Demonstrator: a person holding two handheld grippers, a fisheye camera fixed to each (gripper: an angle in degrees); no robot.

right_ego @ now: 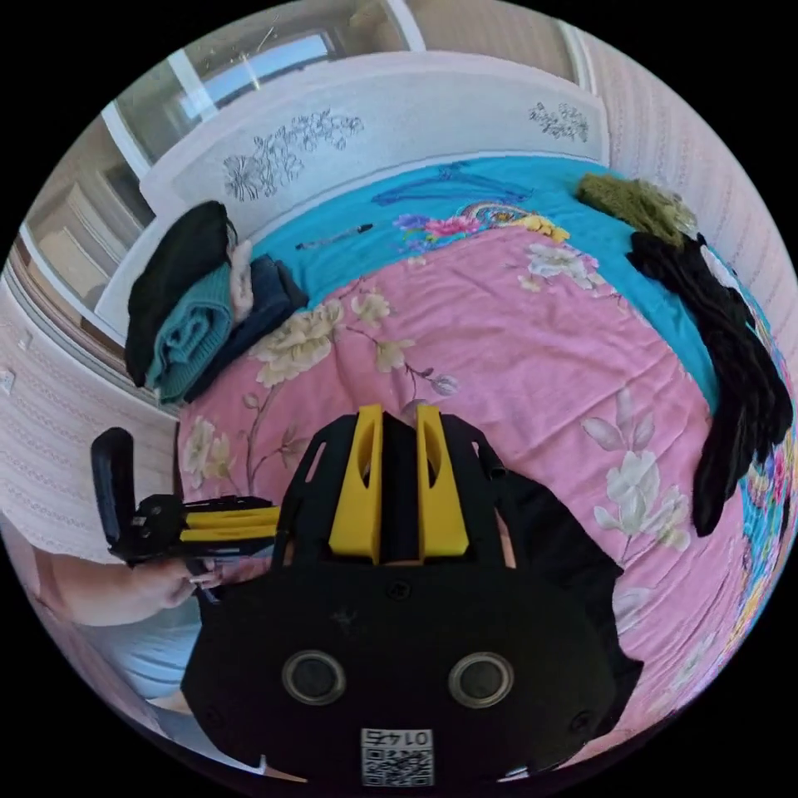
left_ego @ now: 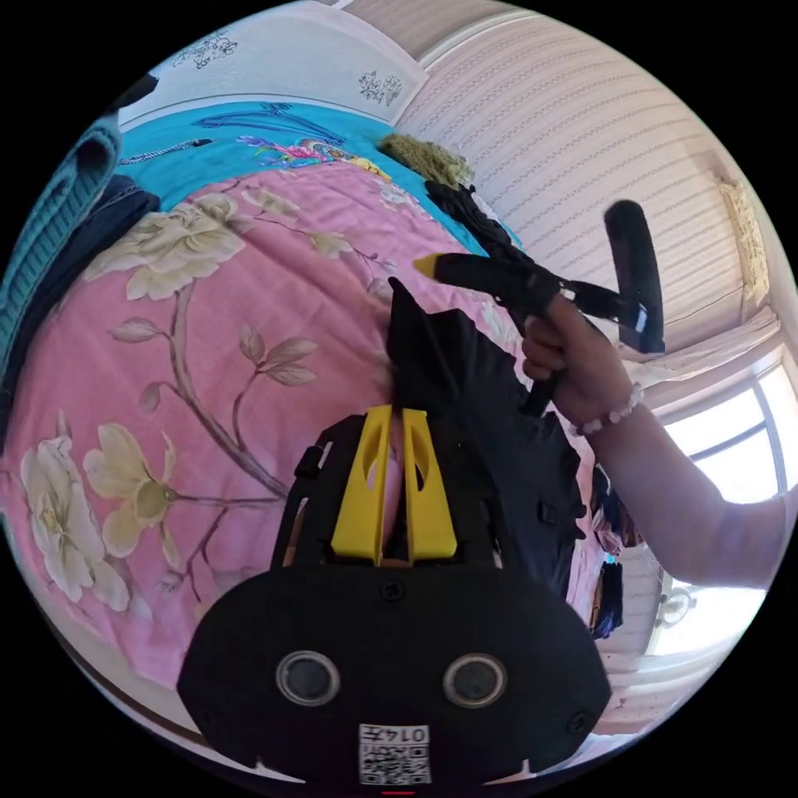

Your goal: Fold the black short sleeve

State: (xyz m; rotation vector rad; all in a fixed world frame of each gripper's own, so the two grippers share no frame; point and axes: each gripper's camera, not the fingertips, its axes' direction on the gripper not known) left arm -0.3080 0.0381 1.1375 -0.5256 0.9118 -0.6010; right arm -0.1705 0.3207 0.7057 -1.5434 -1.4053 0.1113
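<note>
The black short sleeve (left_ego: pixel 474 391) hangs bunched above the pink flowered bedspread (left_ego: pixel 208 332), lifted off it between the two grippers. In the left gripper view the left gripper (left_ego: pixel 396 416) has its yellow jaws drawn close together, with dark cloth rising from just past their tips; whether both jaws press on the cloth cannot be told. Beyond the garment in that view, a hand (left_ego: pixel 573 366) holds the right gripper (left_ego: pixel 428 266), its yellow tip just above the garment's peak.

In the right gripper view the right gripper (right_ego: pixel 399 424) has black cloth filling the narrow gap between its yellow jaws, so it is clamped on the short sleeve (right_ego: pixel 565 549), which drapes from the gripper over the pink bedspread (right_ego: pixel 515 349). The left gripper (right_ego: pixel 270 524) shows beside it, jaws nearly together.

A stack of folded clothes (right_ego: pixel 195 307) sits at the bedspread's far corner, against the white headboard (right_ego: pixel 349 133). A dark garment (right_ego: pixel 731 349) lies along the bedspread's opposite edge, on the turquoise sheet (right_ego: pixel 465 191).
</note>
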